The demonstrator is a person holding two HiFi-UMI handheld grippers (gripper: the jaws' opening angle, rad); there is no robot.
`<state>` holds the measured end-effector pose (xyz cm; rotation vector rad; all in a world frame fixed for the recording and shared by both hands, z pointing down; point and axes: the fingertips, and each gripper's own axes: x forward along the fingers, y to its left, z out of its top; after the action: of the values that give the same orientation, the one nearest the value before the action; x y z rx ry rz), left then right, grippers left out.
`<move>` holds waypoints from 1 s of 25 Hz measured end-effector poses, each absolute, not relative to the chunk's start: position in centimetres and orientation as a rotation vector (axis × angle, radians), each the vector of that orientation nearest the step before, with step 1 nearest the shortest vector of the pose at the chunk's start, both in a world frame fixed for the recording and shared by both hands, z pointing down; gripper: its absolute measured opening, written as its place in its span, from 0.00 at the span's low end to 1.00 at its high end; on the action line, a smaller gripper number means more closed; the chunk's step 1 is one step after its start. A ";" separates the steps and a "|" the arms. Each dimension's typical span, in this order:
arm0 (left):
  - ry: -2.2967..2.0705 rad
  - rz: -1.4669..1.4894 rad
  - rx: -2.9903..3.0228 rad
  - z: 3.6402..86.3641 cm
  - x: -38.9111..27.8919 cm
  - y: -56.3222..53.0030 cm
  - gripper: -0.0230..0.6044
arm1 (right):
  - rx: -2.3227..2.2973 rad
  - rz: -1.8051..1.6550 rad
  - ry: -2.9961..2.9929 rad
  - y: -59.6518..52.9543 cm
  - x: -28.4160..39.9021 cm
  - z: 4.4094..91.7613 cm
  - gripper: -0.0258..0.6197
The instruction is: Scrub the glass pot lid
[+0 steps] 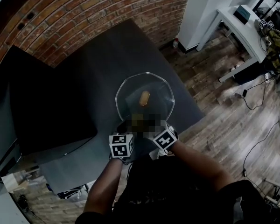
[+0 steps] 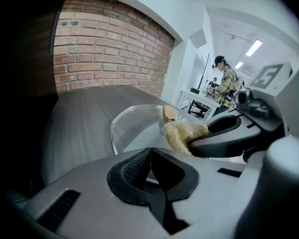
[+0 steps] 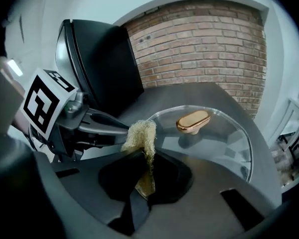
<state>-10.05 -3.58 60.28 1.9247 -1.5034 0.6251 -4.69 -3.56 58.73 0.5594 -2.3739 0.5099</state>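
The glass lid [image 1: 130, 90] lay flat on the dark worktop [image 1: 84, 73], close to its near edge, with a tan knob [image 1: 144, 97] at its middle. The right hand-held gripper [image 3: 147, 176] was pinching a pale, fibrous scrubber [image 3: 142, 136], whose free end stuck out past the jaws over the near part of the lid. The left hand-held gripper [image 2: 149, 164] had its jaws pressed together, with nothing showing between their tips. It sat at the lid's near rim, just beside the right one. A brick wall [image 1: 84, 8] stood behind the worktop.
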 end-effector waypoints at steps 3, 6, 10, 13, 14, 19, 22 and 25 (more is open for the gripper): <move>-1.575 0.562 1.975 57.7 -10.0 -4.0 0.09 | 0.632 0.449 -2.456 -4.7 -3.4 55.7 0.11; -1.653 0.485 2.029 54.5 -9.8 -4.5 0.09 | 0.709 0.337 -2.530 -5.9 -1.9 52.2 0.11; -1.743 0.398 2.096 50.2 -9.1 -4.5 0.09 | 0.808 0.156 -2.618 -7.0 0.1 47.4 0.11; -1.811 0.334 2.155 46.9 -8.3 -4.2 0.09 | 0.871 -0.004 -2.692 -7.3 1.9 43.5 0.11; -1.837 0.315 2.178 45.7 -8.1 -4.0 0.09 | 0.889 -0.056 -2.717 -7.3 2.6 42.1 0.11; -1.957 0.255 2.290 40.6 -6.3 -2.5 0.09 | 0.977 -0.151 -2.792 -7.3 6.4 37.3 0.11; -1.997 0.228 2.322 38.7 -5.1 -1.4 0.09 | 1.009 -0.121 -2.828 -6.9 8.0 35.8 0.11; -2.013 0.219 2.325 37.8 -4.1 -0.3 0.09 | 1.006 -0.056 -2.840 -5.9 8.8 35.7 0.11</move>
<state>-4.10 -0.31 37.78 2.3255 -2.0134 0.2193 8.79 -5.93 35.74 1.0061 -2.8397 -0.0556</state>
